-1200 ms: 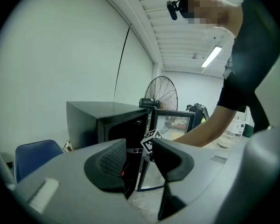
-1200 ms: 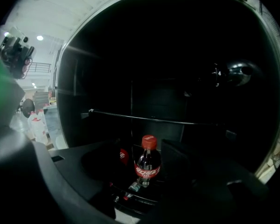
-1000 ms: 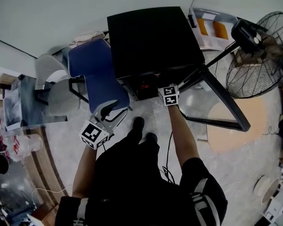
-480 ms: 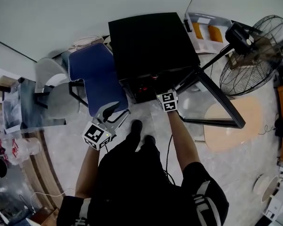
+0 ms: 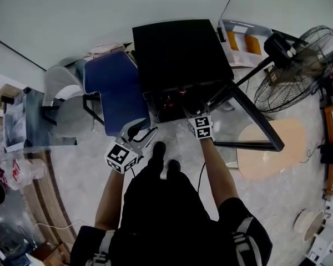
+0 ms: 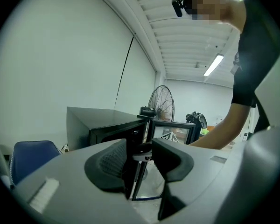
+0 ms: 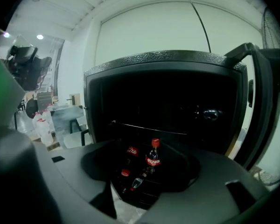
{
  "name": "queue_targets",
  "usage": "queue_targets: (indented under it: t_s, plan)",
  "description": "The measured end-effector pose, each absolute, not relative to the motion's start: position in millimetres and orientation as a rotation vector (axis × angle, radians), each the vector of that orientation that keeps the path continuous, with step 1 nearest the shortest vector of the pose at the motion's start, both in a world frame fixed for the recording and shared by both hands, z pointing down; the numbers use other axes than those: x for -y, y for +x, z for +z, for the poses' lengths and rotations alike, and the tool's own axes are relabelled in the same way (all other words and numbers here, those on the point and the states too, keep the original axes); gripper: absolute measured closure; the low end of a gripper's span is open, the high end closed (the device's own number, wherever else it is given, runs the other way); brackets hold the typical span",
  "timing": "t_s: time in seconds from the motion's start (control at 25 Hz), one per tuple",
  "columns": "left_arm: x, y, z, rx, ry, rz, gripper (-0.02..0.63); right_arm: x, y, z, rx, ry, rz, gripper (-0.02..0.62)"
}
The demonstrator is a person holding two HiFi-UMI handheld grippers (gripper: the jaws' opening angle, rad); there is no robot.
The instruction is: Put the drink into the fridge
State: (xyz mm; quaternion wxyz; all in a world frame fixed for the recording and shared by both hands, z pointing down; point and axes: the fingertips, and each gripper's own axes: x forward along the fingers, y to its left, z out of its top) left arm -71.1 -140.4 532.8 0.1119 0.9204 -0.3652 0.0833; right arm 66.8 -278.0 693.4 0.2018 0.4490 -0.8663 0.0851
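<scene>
The black fridge (image 5: 180, 51) stands open, its glass door (image 5: 250, 121) swung out to the right. In the right gripper view several cola bottles are on its low shelf: one upright with a red cap (image 7: 152, 158), another (image 7: 132, 151) left of it. My right gripper (image 5: 195, 114) hangs just in front of the opening; its jaws have just been closing a little but stand open with nothing between them, the bottles lying farther in. My left gripper (image 5: 141, 131) is held open and empty by the blue chair, left of the fridge (image 6: 102, 125).
A blue chair (image 5: 114, 90) and a grey chair (image 5: 66, 101) stand left of the fridge. A big floor fan (image 5: 288, 65) is to the right, beyond the door. A round tan mat (image 5: 266, 154) lies on the floor. A glass table (image 5: 22, 126) and plastic bags (image 5: 16, 170) are at far left.
My right gripper has drawn back from the fridge opening towards the person. The left gripper has hardly shifted.
</scene>
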Motion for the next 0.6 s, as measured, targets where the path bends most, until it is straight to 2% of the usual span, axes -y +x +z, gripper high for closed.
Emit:
queue_targets:
  t_s: [0.6]
  plan:
    - [121,-52,534,1.159,2.657,0.183,0.439,221,94,652,2.504,1.212,0.173,0.342]
